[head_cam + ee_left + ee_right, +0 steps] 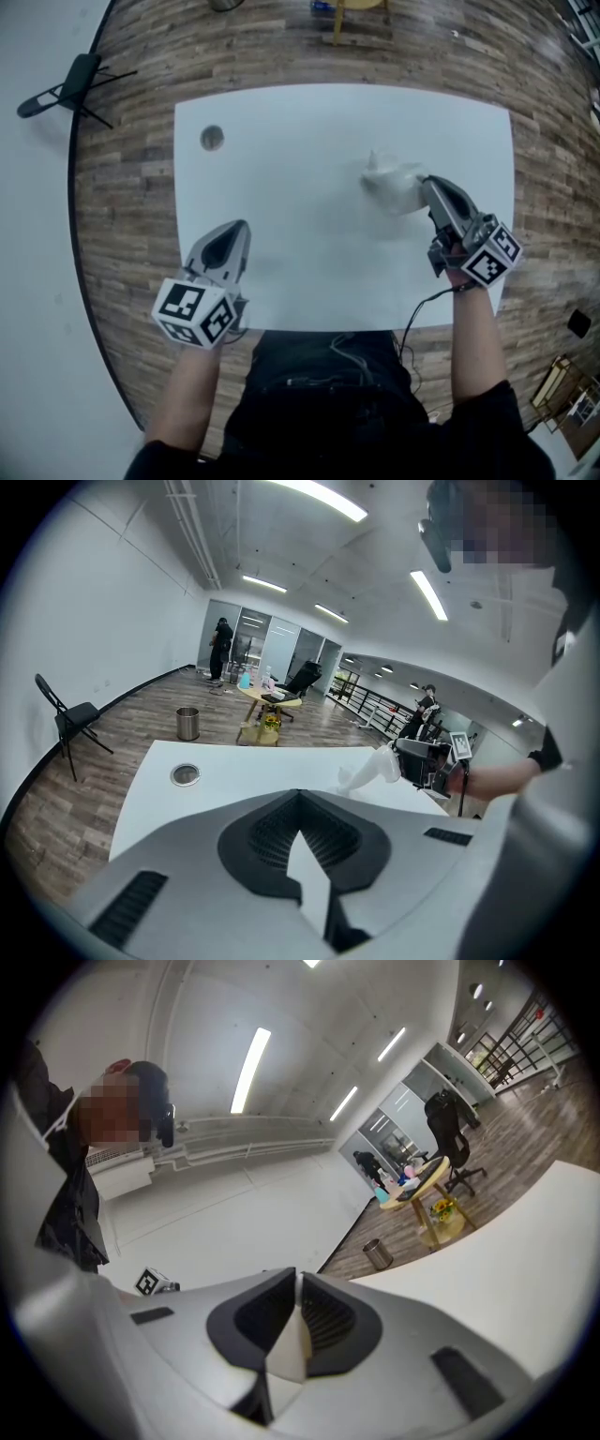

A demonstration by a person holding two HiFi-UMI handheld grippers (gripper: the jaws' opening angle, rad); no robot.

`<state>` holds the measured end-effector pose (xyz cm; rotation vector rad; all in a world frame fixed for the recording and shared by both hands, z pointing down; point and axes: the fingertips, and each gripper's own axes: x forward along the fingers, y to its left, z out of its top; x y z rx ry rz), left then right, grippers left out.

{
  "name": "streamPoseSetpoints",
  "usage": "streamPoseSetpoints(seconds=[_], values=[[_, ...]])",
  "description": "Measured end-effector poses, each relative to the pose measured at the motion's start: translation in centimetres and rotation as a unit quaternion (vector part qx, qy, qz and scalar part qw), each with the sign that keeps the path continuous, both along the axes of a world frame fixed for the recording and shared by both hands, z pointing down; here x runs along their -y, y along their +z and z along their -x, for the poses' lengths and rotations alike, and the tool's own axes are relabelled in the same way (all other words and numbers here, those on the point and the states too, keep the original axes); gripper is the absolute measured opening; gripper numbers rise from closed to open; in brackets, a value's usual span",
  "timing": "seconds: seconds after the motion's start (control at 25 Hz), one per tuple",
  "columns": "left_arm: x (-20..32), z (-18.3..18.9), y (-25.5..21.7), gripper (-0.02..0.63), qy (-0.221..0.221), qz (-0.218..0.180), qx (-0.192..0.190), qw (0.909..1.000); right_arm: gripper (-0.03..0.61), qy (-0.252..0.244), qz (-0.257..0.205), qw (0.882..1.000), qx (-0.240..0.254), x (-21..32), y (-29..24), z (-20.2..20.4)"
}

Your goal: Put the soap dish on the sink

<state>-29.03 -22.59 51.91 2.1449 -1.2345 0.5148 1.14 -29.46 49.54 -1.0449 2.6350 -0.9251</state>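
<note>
Your right tongs (429, 187) pinch the white soap dish (392, 184) by its rim; left tongs (239, 230) closed, empty. Keep it level, lower onto desk (309, 272) below tongs.

White rectangular table (309, 187); round metal grommet (212, 138) set near far-left corner.

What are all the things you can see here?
table: one, white, middle of the room
grommet: one, grey, table's far left corner
soap dish: one, white, in right hand-held gripper
folding chair: one, black, left of table
bin: one, metal, beyond table's far edge
round table: one, yellow, beyond the bin
left hand-held gripper: one, grey, shut, empty, above table
right hand-held gripper: one, grey, shut on soap dish
</note>
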Motion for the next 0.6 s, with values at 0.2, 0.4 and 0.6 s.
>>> streamPoseSetpoints(seconds=[0.2,0.4,0.6], values=[[-0.1,0.4,0.0,-0.011,0.0,0.003,0.004,1.0,0.034,0.0,0.007,1.0,0.004,-0.2,0.6,0.2],[-1.0,1.1,0.2,-0.011,-0.007,0.007,-0.004,0.9999,0.034,0.004,0.015,1.0,0.006,-1.0,1.3,0.7],[-1.6,1.5,0.0,-0.011,-0.008,0.005,-0.003,1.0,0.034,0.003,0.017,1.0,0.005,-1.7,1.6,1.1]])
